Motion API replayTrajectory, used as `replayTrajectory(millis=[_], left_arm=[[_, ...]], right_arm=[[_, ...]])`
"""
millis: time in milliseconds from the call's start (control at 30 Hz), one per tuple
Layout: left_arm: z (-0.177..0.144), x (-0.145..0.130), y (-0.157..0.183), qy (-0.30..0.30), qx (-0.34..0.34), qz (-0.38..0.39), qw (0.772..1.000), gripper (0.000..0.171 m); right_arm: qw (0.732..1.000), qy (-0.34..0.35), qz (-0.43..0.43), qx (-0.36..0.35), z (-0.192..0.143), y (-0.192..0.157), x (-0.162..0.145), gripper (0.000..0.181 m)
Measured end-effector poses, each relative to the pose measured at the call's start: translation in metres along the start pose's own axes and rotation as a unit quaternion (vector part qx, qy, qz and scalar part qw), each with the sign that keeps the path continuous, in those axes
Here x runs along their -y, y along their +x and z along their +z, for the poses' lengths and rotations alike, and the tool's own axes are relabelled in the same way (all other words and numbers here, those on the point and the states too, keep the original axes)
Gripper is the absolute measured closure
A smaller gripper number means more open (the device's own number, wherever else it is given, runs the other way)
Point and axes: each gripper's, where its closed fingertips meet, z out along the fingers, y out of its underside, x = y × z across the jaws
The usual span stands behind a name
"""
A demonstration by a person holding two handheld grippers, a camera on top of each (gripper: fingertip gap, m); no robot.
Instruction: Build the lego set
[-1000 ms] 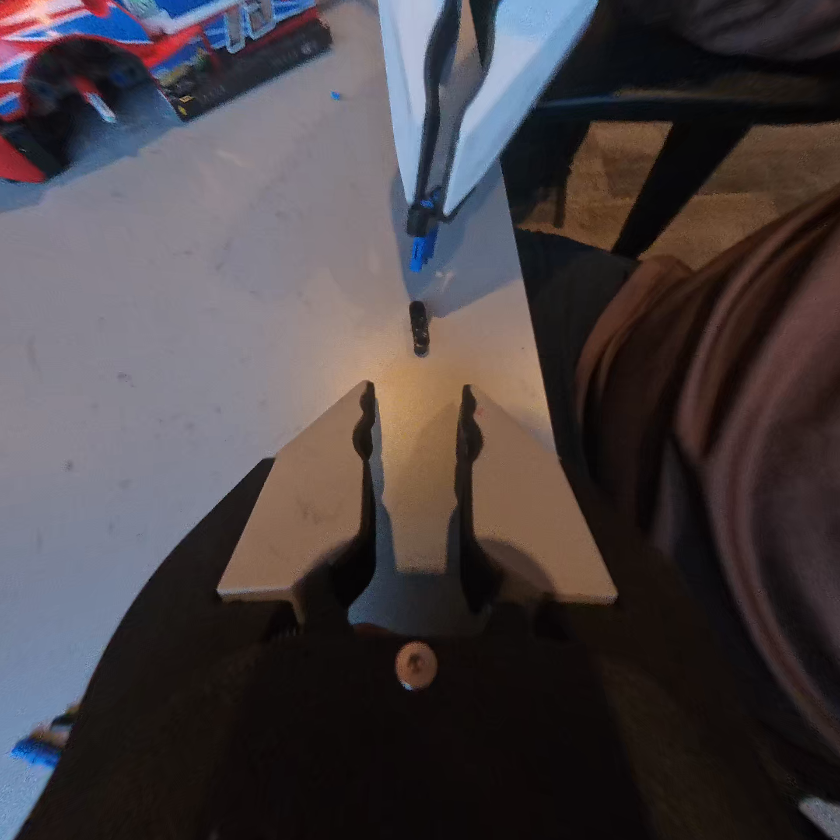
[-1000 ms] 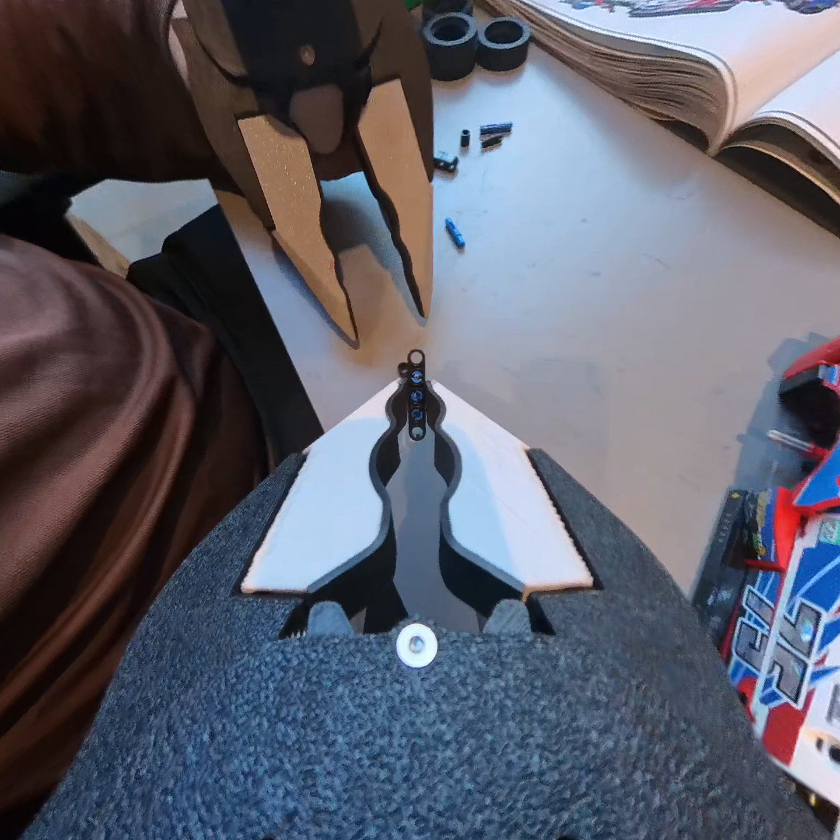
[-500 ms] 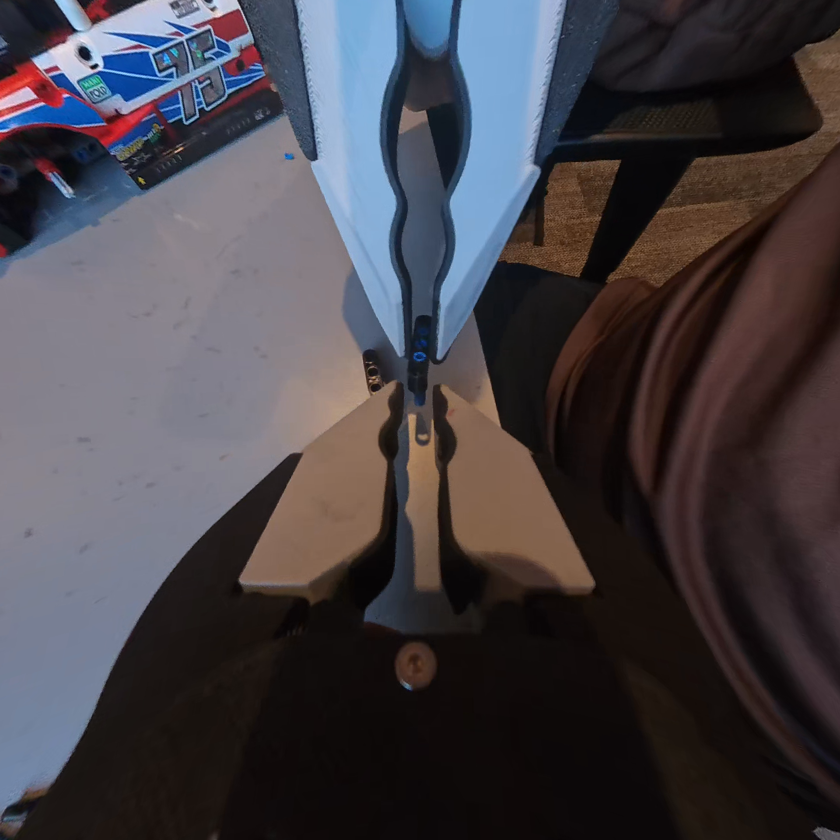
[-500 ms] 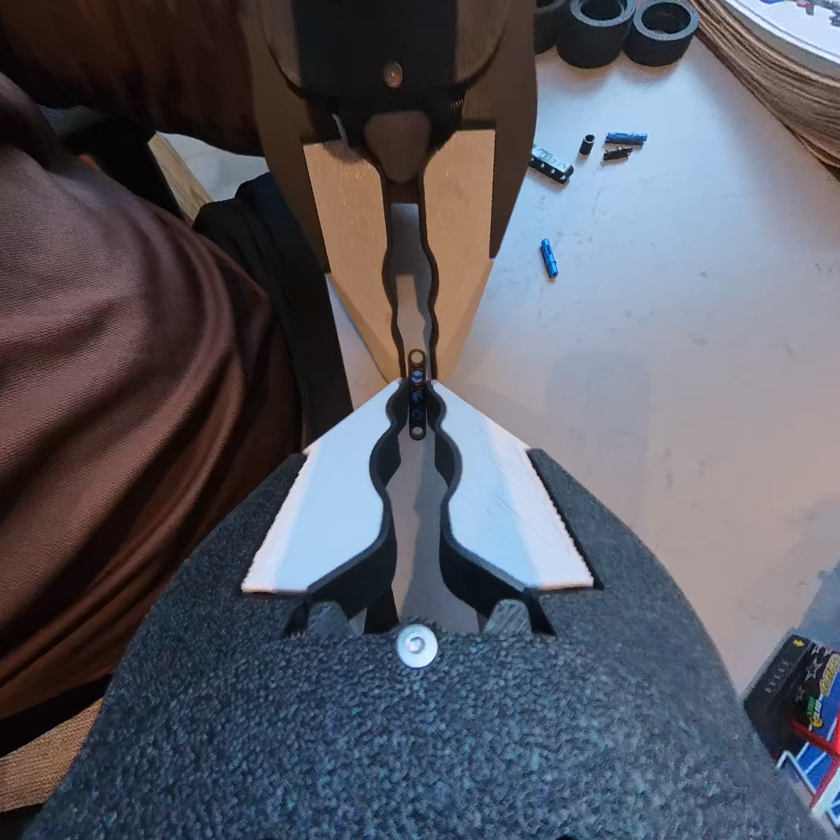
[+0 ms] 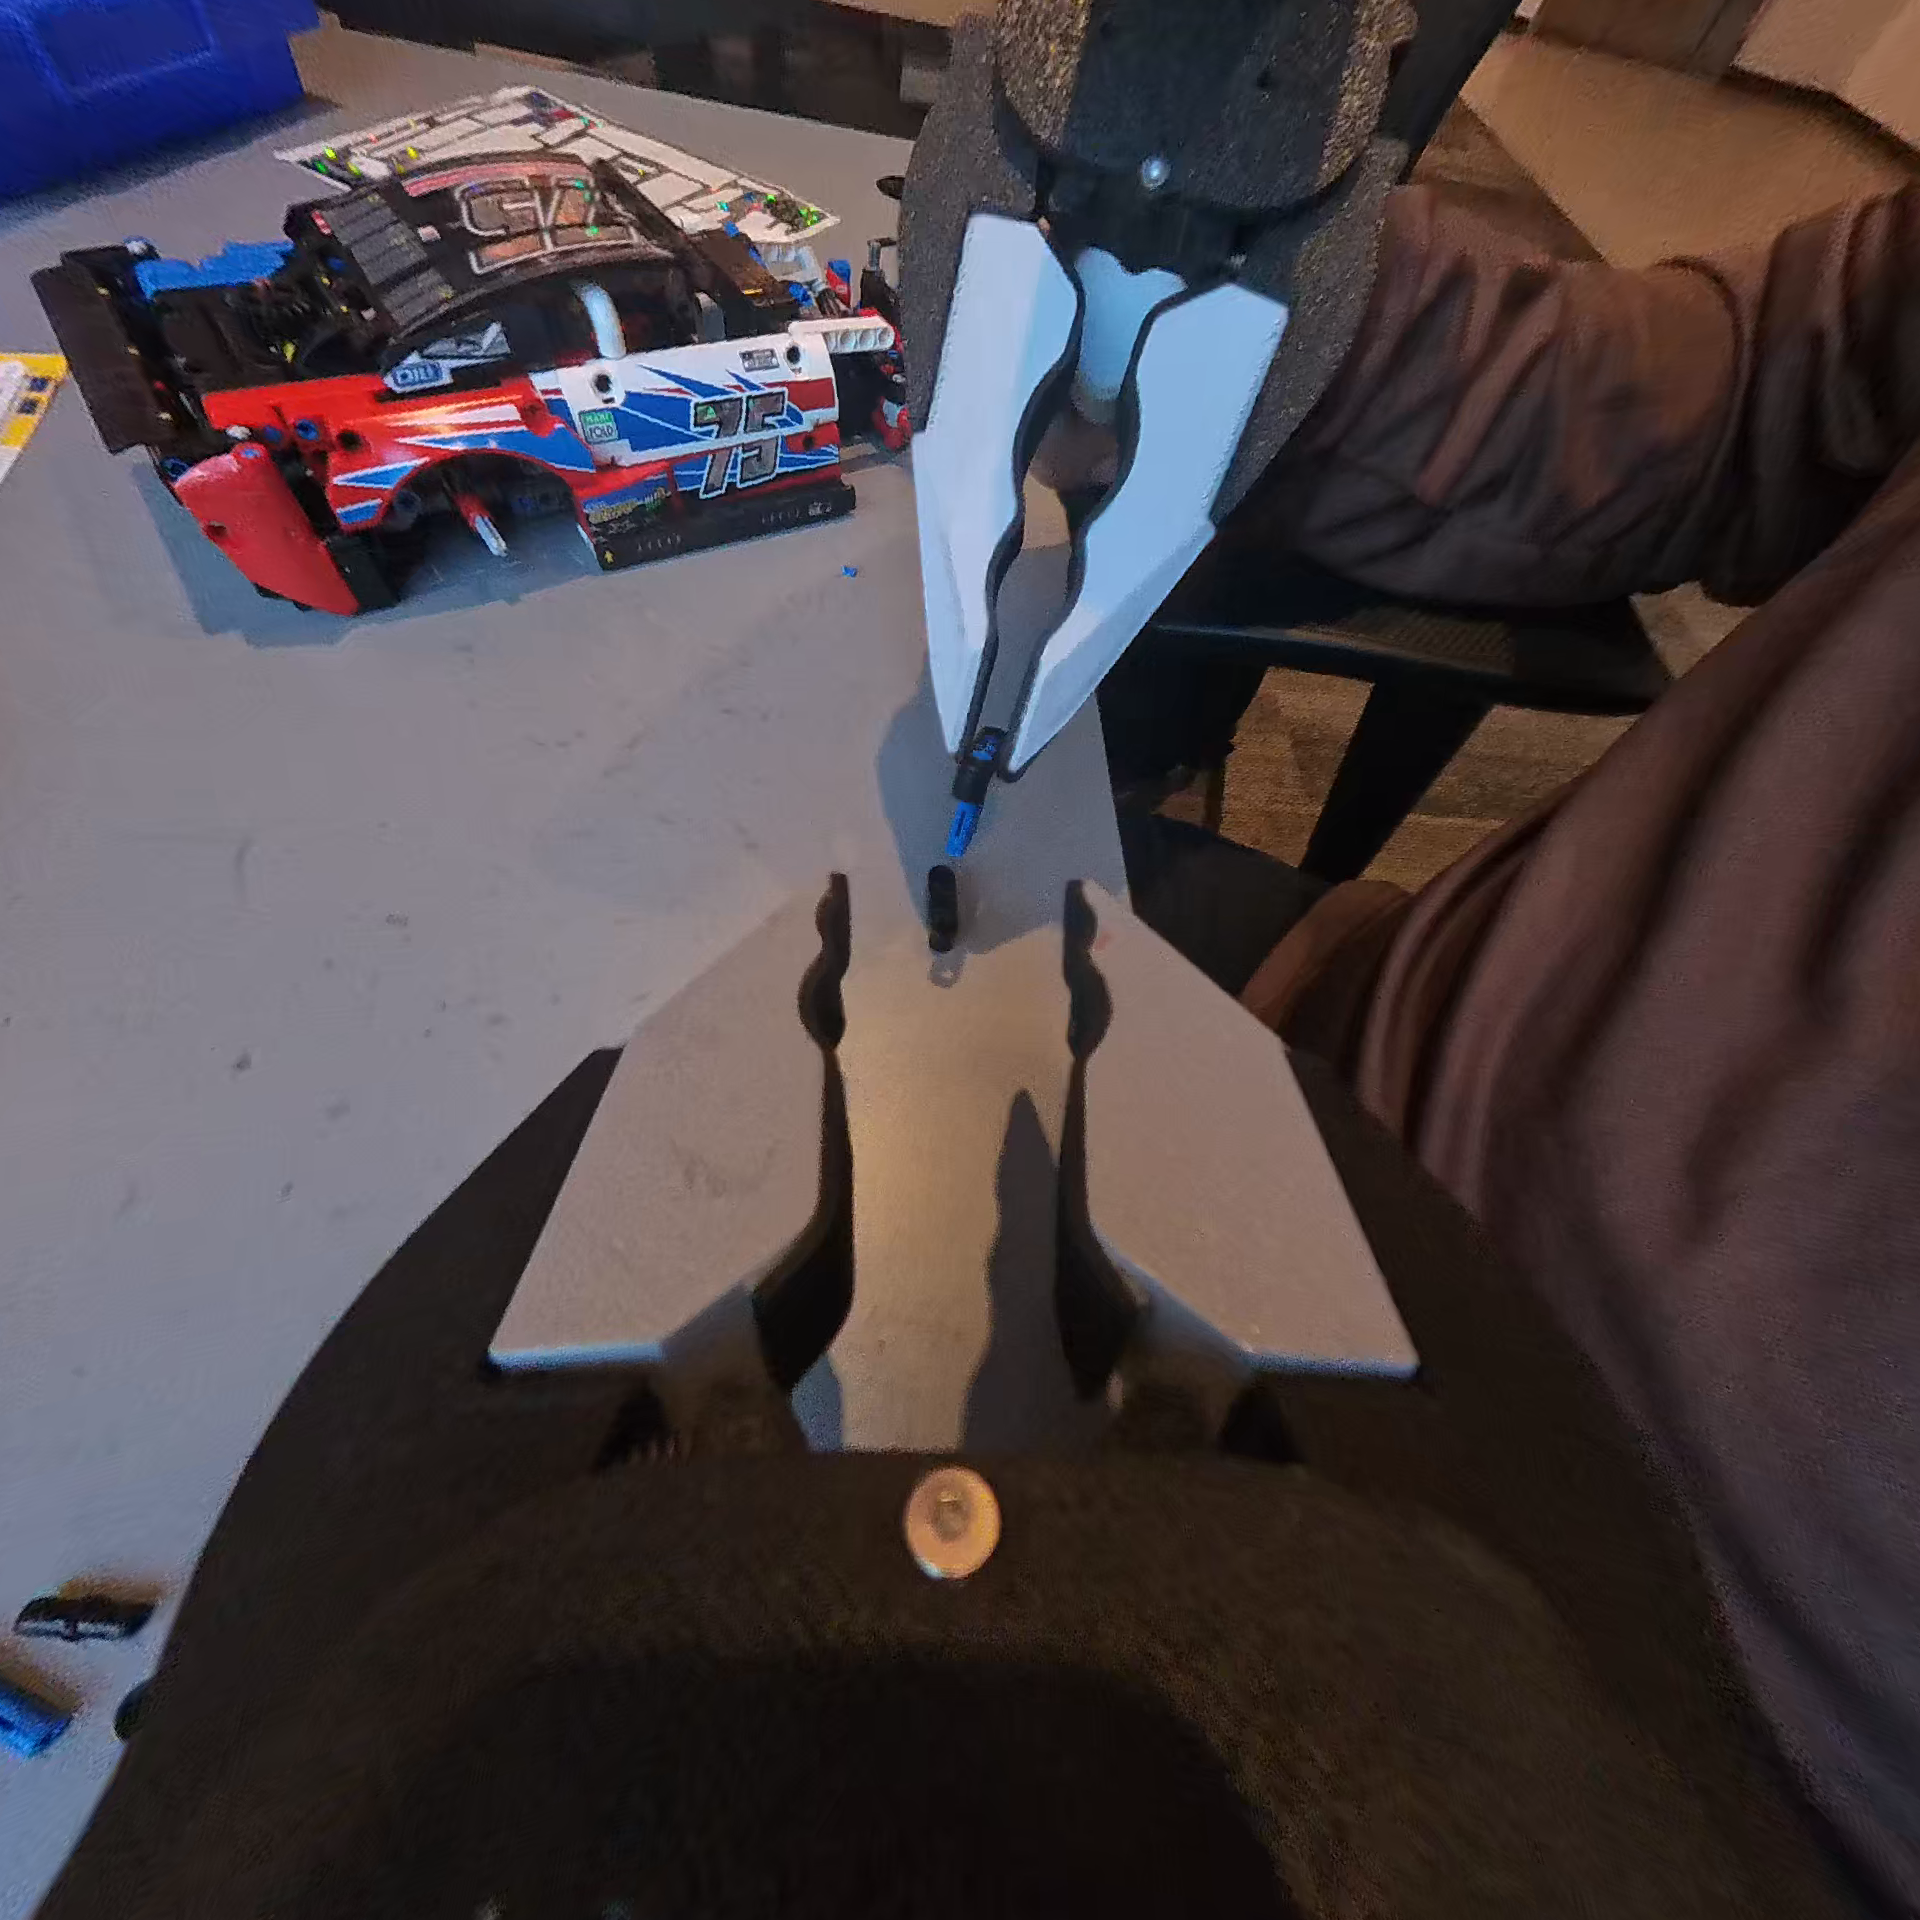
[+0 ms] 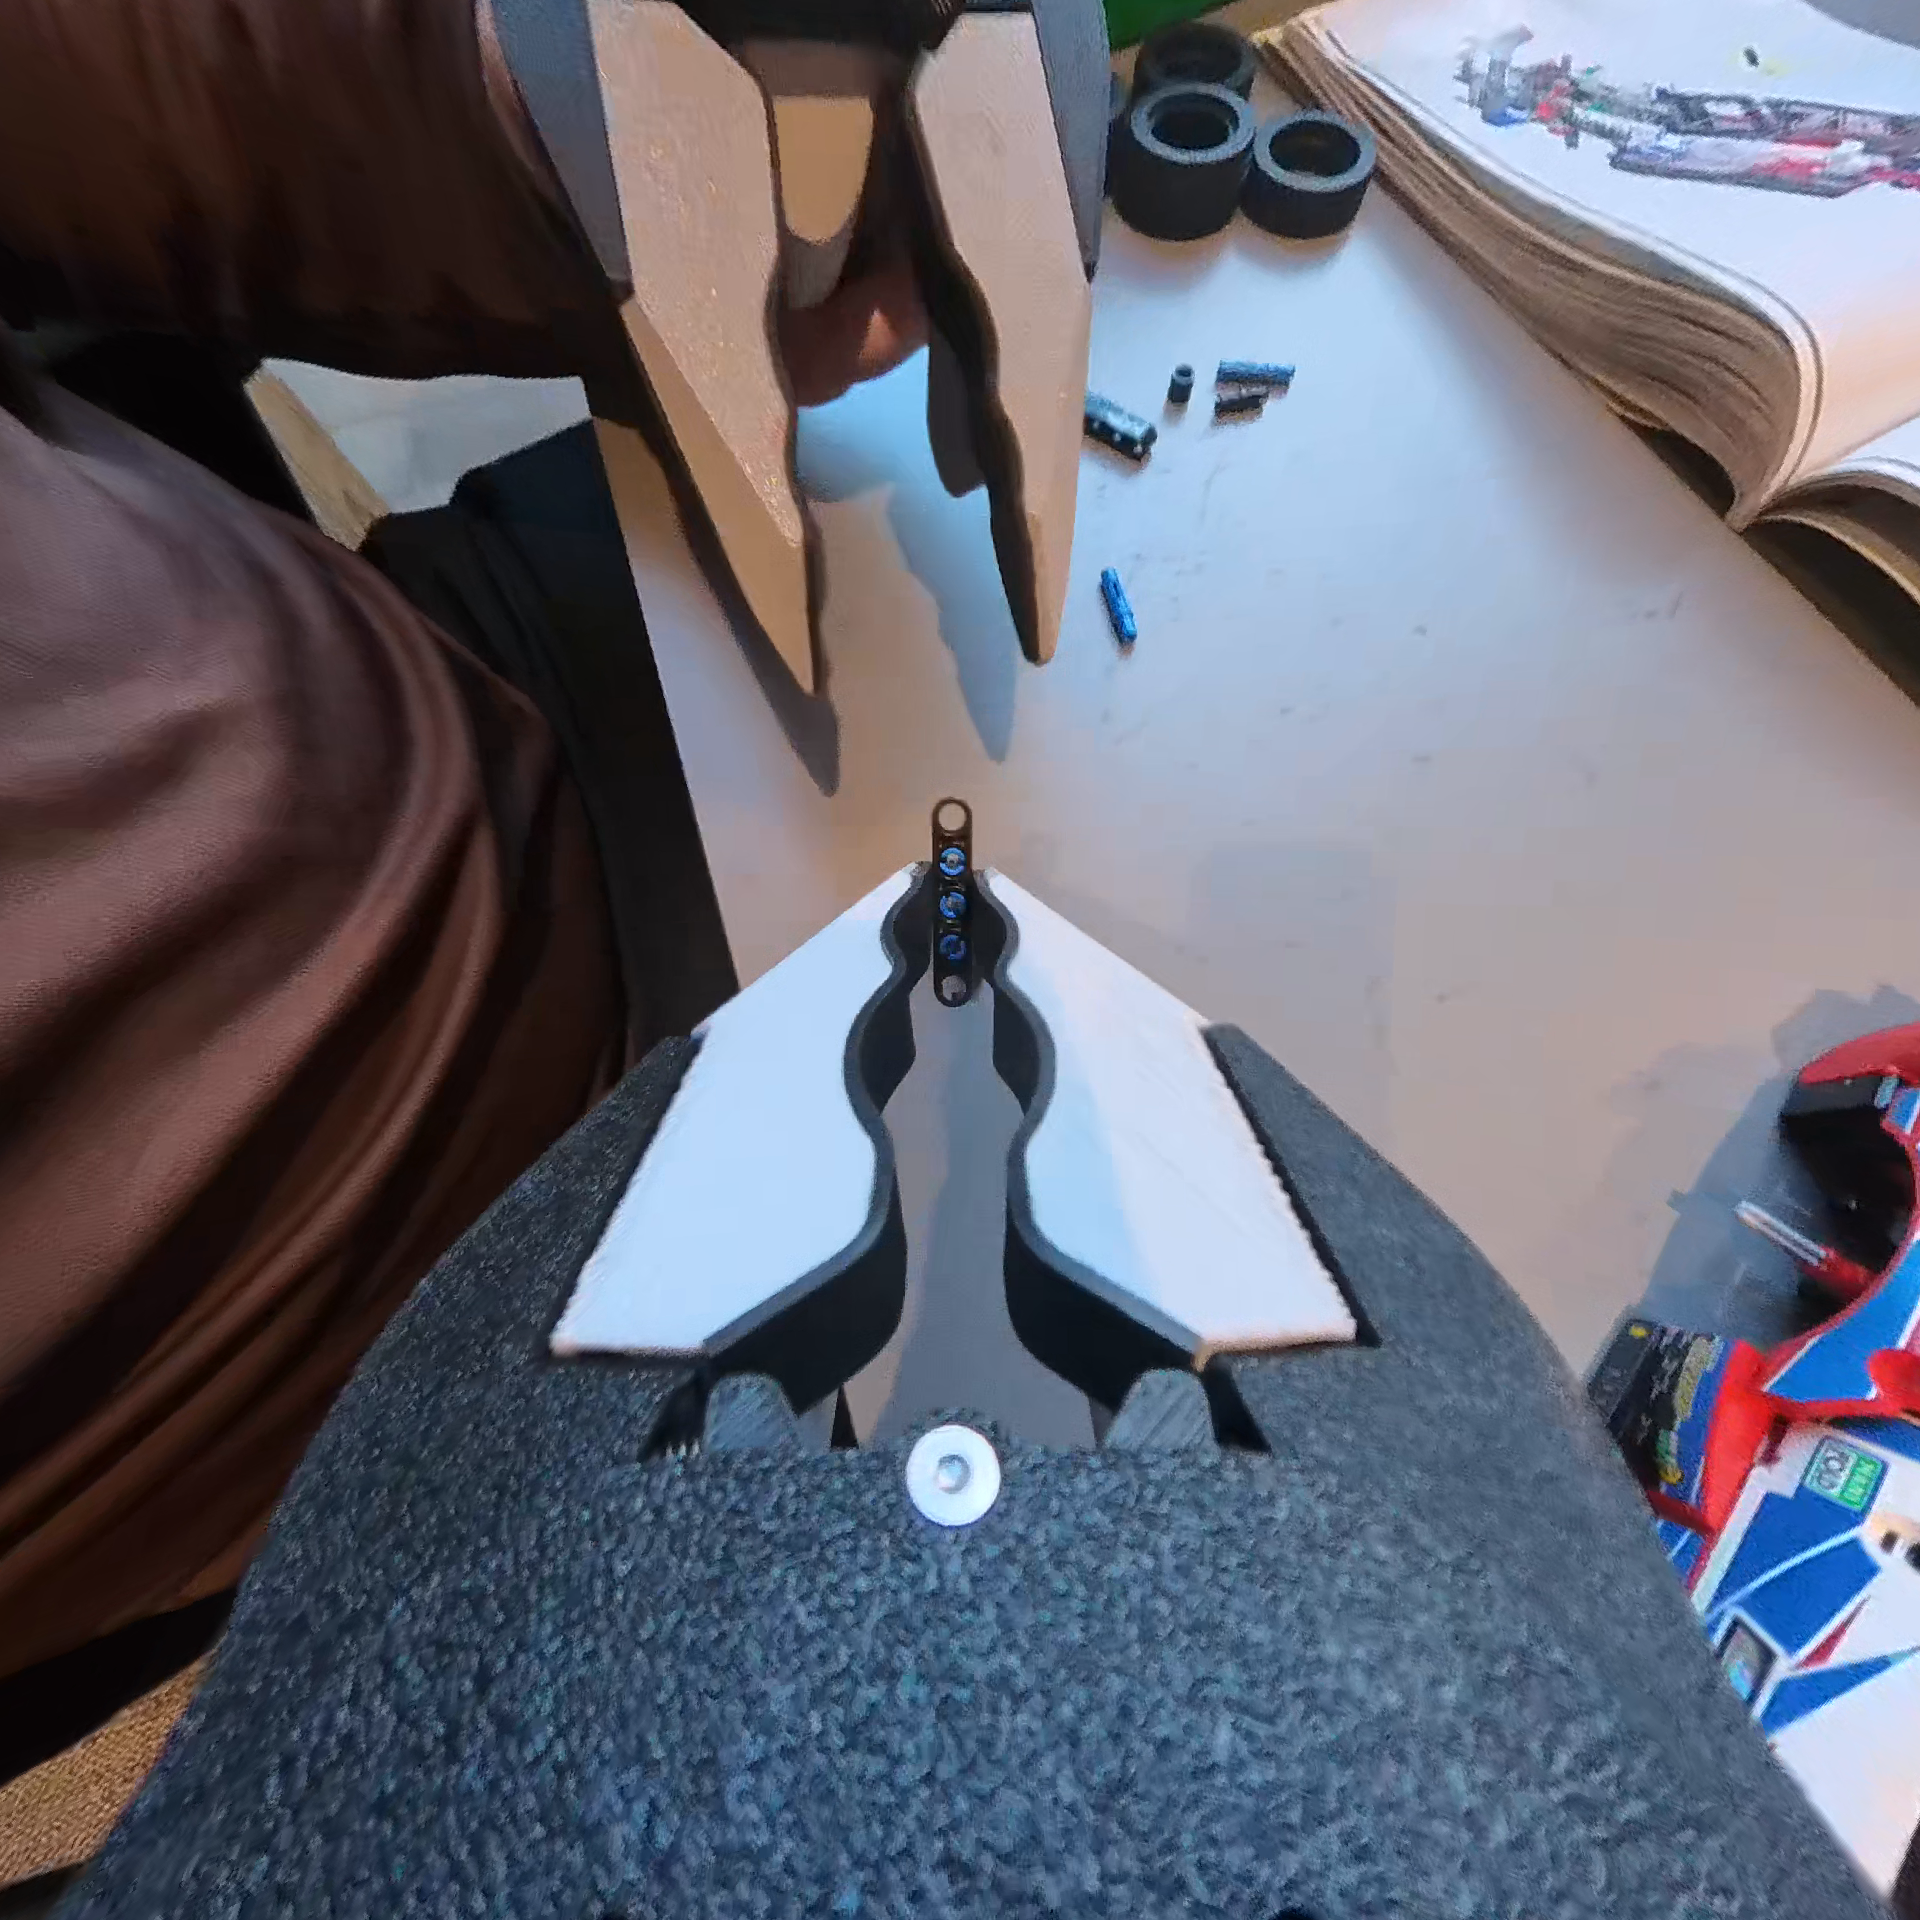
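Observation:
My right gripper (image 6: 951, 883) is shut on a thin black lego beam (image 6: 951, 904) with blue pins in its holes. In the left wrist view the right gripper (image 5: 982, 753) points down at the table and a blue pin (image 5: 961, 826) sticks out below the beam. My left gripper (image 5: 954, 899) is open and empty. A small black connector piece (image 5: 942, 920) lies on the table between its fingertips, just under the blue pin. In the right wrist view the left gripper (image 6: 925, 665) hangs open a short way beyond the beam.
A red, white and blue lego car (image 5: 499, 416) stands at the back left, with a sticker sheet (image 5: 561, 156) behind it. Black tyres (image 6: 1236, 156), an open instruction book (image 6: 1662, 229) and loose small pieces (image 6: 1117, 426) lie beyond the left gripper. The table edge runs by the person's brown sleeve (image 5: 1610, 935). One gripper's finger ends stand about 4 cm off the other's.
Half a second ago the left gripper's jaws were almost shut right at the beam's tip. Now they have opened and the two grippers have drawn apart. The black connector lies between the left fingertips.

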Motion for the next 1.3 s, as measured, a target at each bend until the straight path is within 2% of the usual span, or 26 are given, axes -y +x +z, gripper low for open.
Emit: replayTrajectory(millis=[67, 167, 233, 833, 1300], left_arm=[[-0.001, -0.001, 0.001, -0.011, -0.003, -0.004, 1.0, 0.135], [-0.001, 0.001, -0.004, -0.007, 0.025, 0.01, 1.0, 0.162], [0.0, 0.005, -0.002, 0.008, 0.02, 0.005, 1.0, 0.166], [0.015, -0.01, 0.005, -0.033, 0.006, -0.003, 0.999, 0.16], [0.01, -0.018, -0.002, -0.042, 0.022, -0.012, 0.999, 0.16]], right_arm=[[1.0, 0.011, -0.002, 0.011, -0.002, -0.004, 0.007, 0.174], [1.0, 0.013, -0.007, 0.015, 0.0, -0.008, 0.009, 0.174], [1.0, 0.002, -0.011, 0.015, 0.005, -0.011, 0.006, 0.174], [1.0, -0.013, -0.012, 0.023, 0.014, -0.017, -0.003, 0.174], [0.999, 0.003, 0.036, 0.012, 0.008, 0.002, -0.007, 0.174]])
